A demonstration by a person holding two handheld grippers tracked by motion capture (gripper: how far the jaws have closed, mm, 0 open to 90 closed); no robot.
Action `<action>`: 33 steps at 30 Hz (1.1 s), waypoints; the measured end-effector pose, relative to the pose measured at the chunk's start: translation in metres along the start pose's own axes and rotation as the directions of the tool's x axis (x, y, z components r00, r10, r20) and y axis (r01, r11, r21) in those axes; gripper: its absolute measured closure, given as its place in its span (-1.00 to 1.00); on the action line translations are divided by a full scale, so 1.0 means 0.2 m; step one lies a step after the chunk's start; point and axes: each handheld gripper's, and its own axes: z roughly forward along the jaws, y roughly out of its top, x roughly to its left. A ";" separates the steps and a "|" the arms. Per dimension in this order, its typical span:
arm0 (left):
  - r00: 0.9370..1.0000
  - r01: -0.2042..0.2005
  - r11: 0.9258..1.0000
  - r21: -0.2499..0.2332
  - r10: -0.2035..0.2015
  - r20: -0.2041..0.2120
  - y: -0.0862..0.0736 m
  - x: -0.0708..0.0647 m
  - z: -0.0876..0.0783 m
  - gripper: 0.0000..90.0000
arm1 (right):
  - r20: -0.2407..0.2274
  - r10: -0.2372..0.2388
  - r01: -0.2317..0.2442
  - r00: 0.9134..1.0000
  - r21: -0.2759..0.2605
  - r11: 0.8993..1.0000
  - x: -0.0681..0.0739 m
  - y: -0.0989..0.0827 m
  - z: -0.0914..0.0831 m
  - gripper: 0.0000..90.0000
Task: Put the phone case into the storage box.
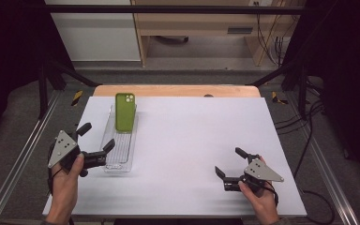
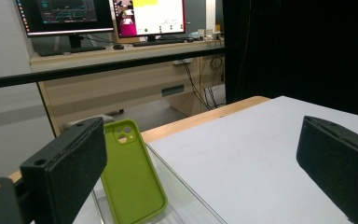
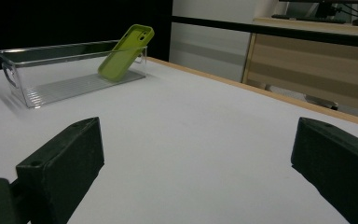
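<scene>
Green silicone phone case (image 1: pixel 124 111) leans inside clear plastic bin (image 1: pixel 120 161), just ahead of released left gripper (image 1: pixel 96 140); approach slowly, pinch its upper edge.

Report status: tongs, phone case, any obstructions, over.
Left tongs open at clear bin's near end; right tongs open, apart. Green phone case leaning in bin's far end, unheld. Nothing blocking.

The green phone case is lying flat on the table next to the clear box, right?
Not quite. The green phone case is inside the clear box, leaning tilted against its far end wall, not flat on the table. The right gripper view shows it best.
</scene>
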 end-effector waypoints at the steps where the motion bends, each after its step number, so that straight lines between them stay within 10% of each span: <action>1: 1.000 0.000 1.000 0.001 0.000 -0.002 0.00 0.00 0.00 -0.97 | 0.000 0.000 0.000 1.000 0.000 1.000 0.00 0.00 0.00 -0.94; 33: 1.000 -0.002 0.999 -0.039 0.001 -0.011 -0.15 -0.03 -0.09 -0.98 | 0.005 -0.002 0.002 1.000 -0.004 1.000 0.00 0.00 0.00 -0.94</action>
